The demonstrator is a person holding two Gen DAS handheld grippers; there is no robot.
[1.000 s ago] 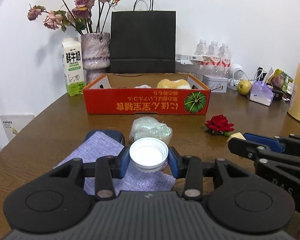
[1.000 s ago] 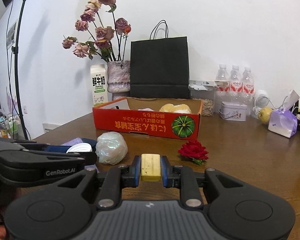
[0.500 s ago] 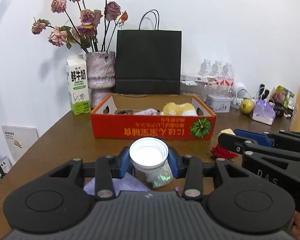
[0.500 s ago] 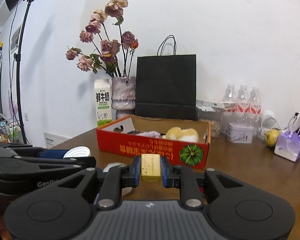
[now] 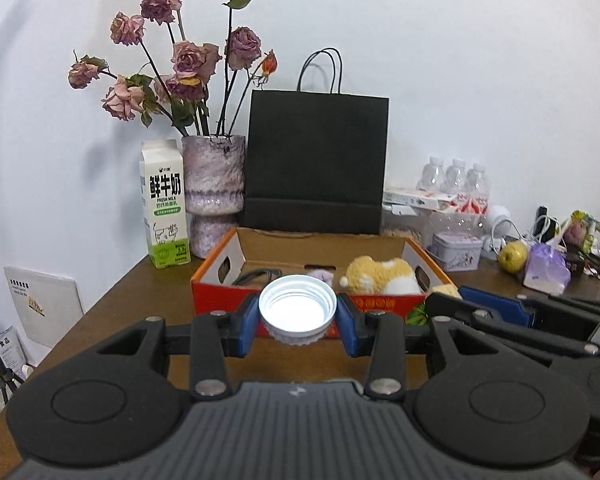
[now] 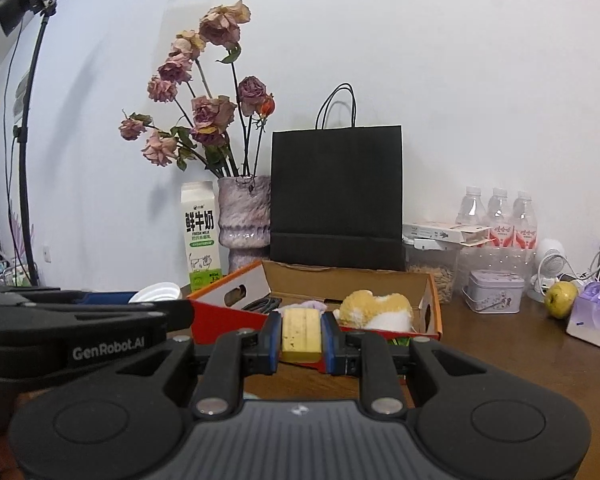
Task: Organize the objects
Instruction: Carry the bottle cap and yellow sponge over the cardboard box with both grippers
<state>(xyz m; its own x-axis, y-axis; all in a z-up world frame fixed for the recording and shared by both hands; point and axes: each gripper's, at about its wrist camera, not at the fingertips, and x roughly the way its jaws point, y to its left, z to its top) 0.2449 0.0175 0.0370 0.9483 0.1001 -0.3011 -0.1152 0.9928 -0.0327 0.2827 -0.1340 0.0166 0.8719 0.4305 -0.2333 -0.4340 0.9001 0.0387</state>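
The left claw [image 5: 297, 317] is clamped on a white cap [image 5: 297, 308], its open mouth facing the camera, held above the near rim of the orange box [image 5: 224, 300]. The right claw [image 6: 301, 335] pinches a yellow block [image 6: 301, 334], long axis running away from the camera toward the box. The box sits toward the bench's [image 6: 520, 344] far edge. Only the right view shows the lamp stand [image 6: 24, 152]; both show the plush toy [image 5: 380, 276] inside the box.

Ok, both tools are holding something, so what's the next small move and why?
Probably carry both forward over the orange box. The left tool grips a white jar and the right tool a yellow block, both short of its near wall; free floor shows beside the plush toy.
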